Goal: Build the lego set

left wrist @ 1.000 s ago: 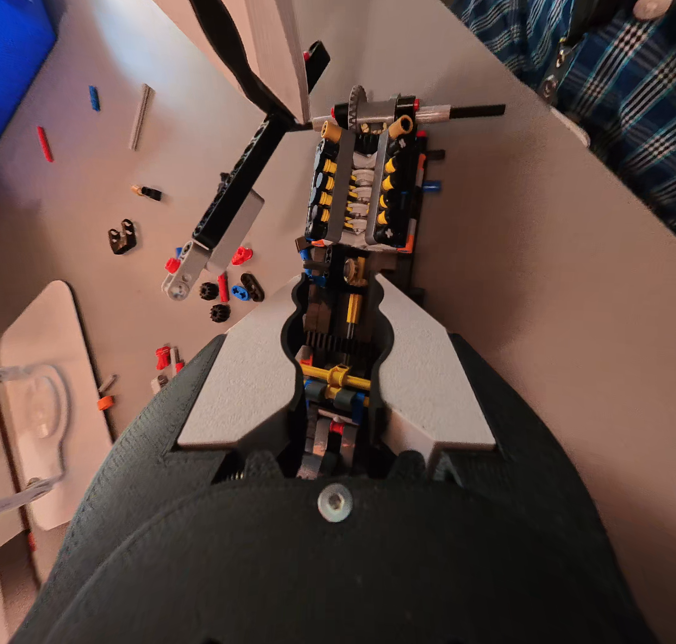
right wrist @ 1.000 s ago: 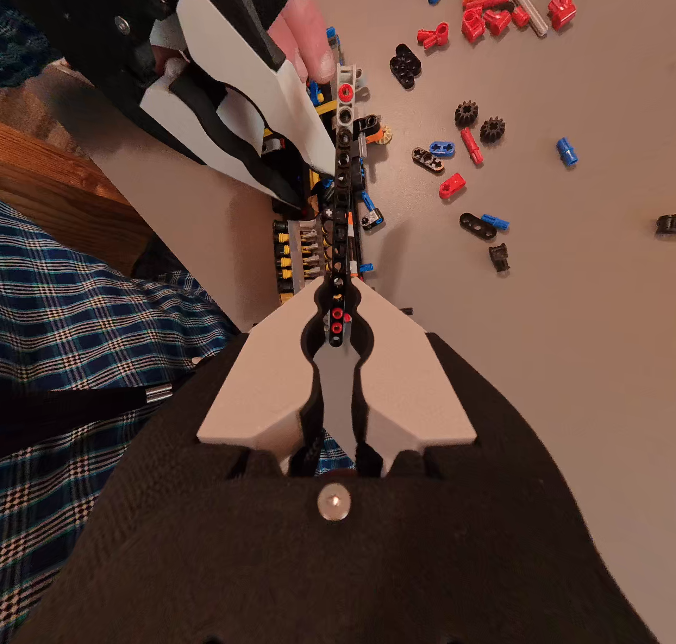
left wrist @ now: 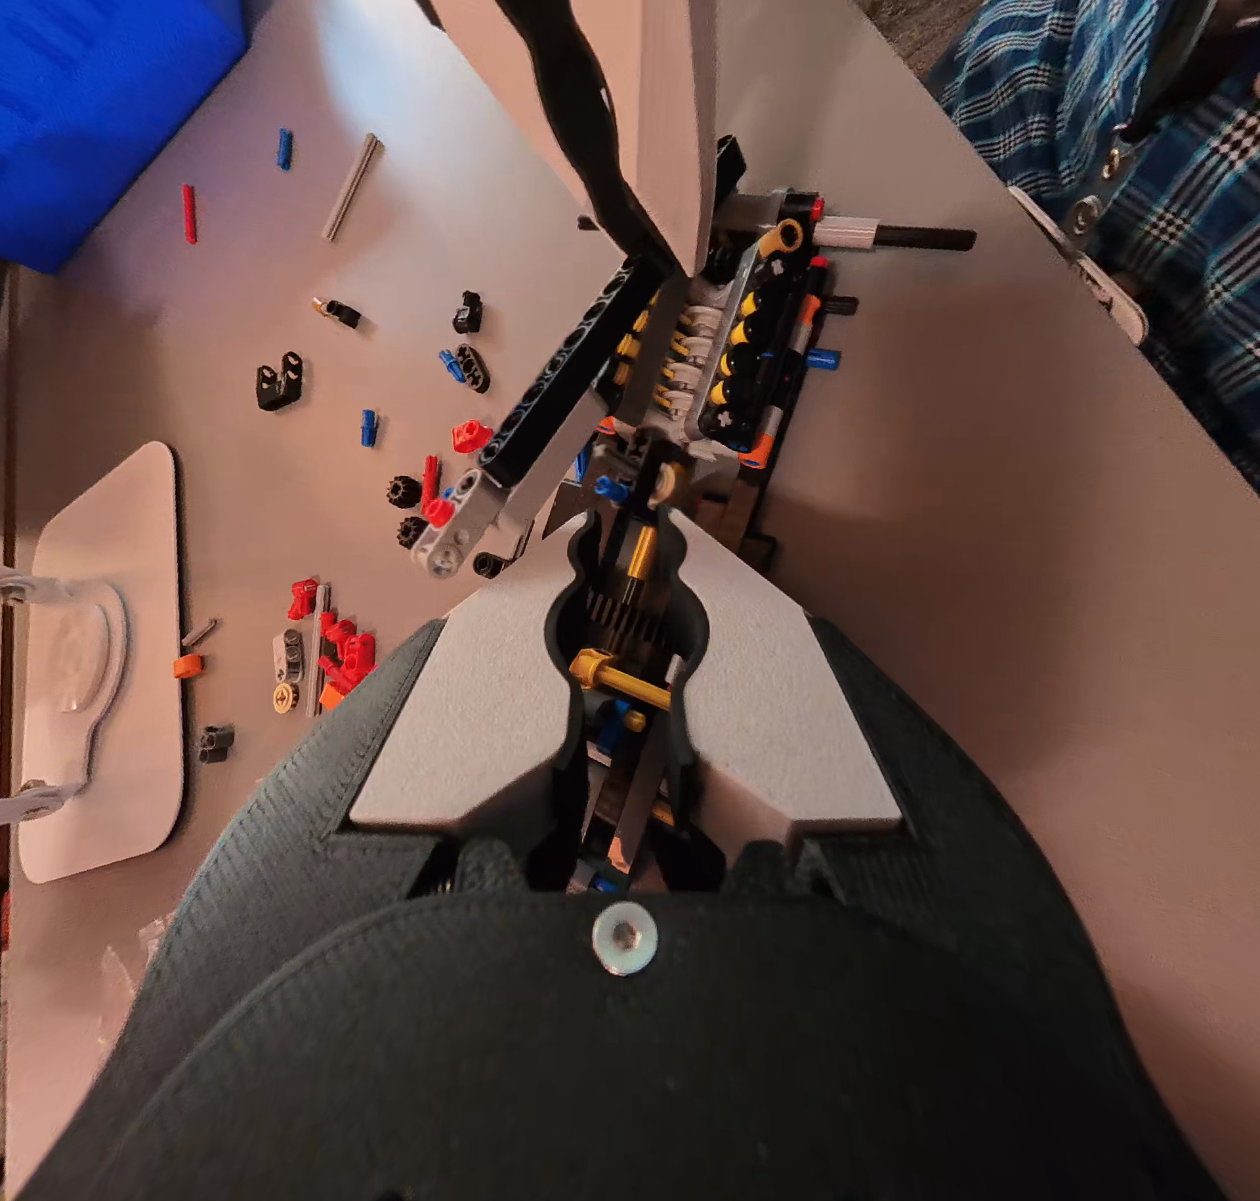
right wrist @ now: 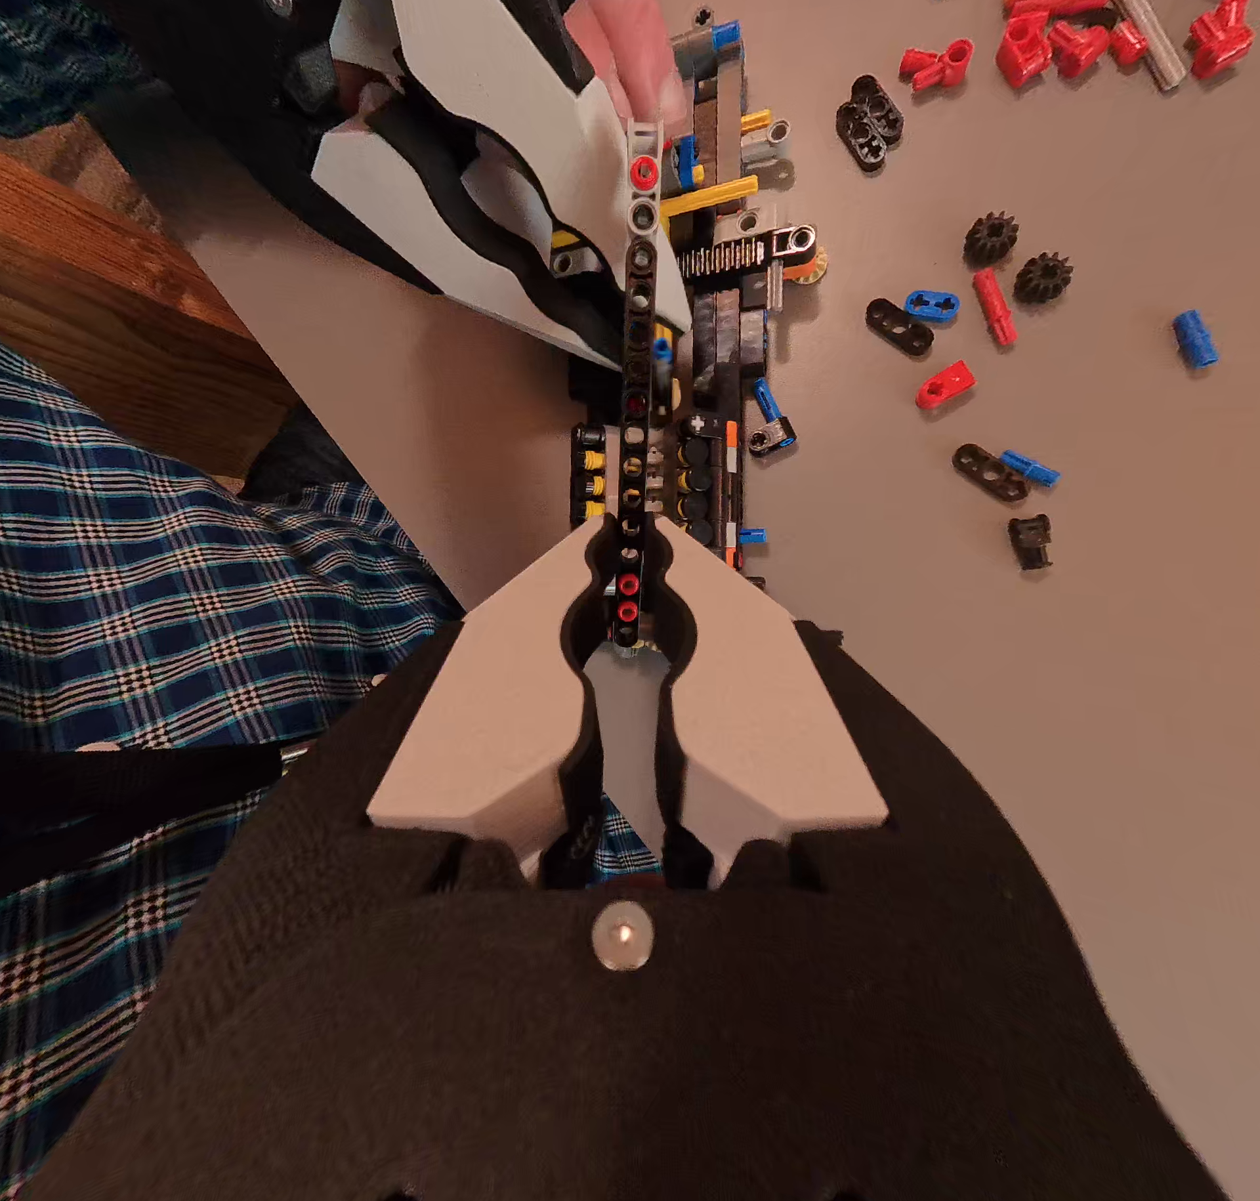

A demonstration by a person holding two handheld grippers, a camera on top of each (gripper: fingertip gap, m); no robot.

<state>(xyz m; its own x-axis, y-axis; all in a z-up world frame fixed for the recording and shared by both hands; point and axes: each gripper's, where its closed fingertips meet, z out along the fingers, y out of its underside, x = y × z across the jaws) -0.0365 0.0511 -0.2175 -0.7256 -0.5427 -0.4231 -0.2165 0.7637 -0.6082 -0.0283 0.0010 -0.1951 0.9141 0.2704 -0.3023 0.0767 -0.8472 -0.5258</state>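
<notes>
The lego model (left wrist: 688,377) is seen lying on the worktop (left wrist: 988,554) near its edge, its narrow chassis end gripped between the closed fingers of the left tongs (left wrist: 631,520). Its engine block with yellow pistons extends beyond those fingertips.

A long black beam (right wrist: 637,418), tipped with a grey piece carrying a red pin, is clamped at its near end by the right tongs (right wrist: 631,527), whose fingers are closed on it. In the right wrist view the beam is shown stretched lengthwise over the model, its far end just beside the left tongs (right wrist: 518,166). Whether beam and model touch cannot be told.

Loose parts are scattered on the worktop beside the model: 2 black gears (right wrist: 1016,258), red connectors (right wrist: 1063,36) and blue pins (right wrist: 1194,338). A blue box (left wrist: 102,77) is visible well apart.
</notes>
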